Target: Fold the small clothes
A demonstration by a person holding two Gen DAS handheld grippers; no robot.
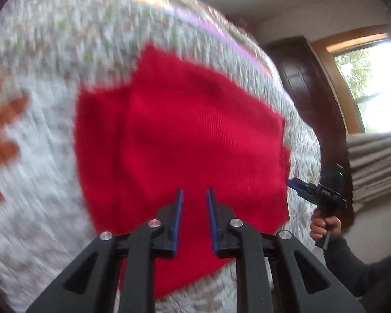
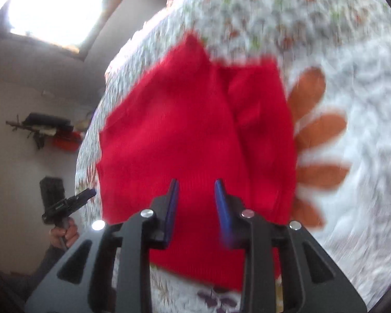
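The red garment [image 1: 185, 140] lies flat on the bed cover [image 1: 39, 177], a white quilted one w/ orange petal shapes, and it is near the cover's edge on the window side. It looks like a small knit piece, already doubled once: a fold line runs along one side and a second layer shows beside it. Exact type of clothing I cannot tell, both views are blurred.

Judgement on handling: soft, light, limp, no stiffness, so it will sag and drag if lifted by one point only. The knit is not slippery, it should grip well btw. the blue pads. Best place to take hold is at two corners of the same edge, or at the edge nearest the grippers, pinching all layers together so the first fold does not open.

Left gripper [image 1: 194, 190] hovers above the near part of the cloth, jaws apart by a moderate gap, holding nothing; contact w/ the fabric I cannot confirm. Right gripper [image 2: 196, 182] is the same: jaws apart, empty, over the near edge. In the left view the right one sits just beside the garment's side edge.
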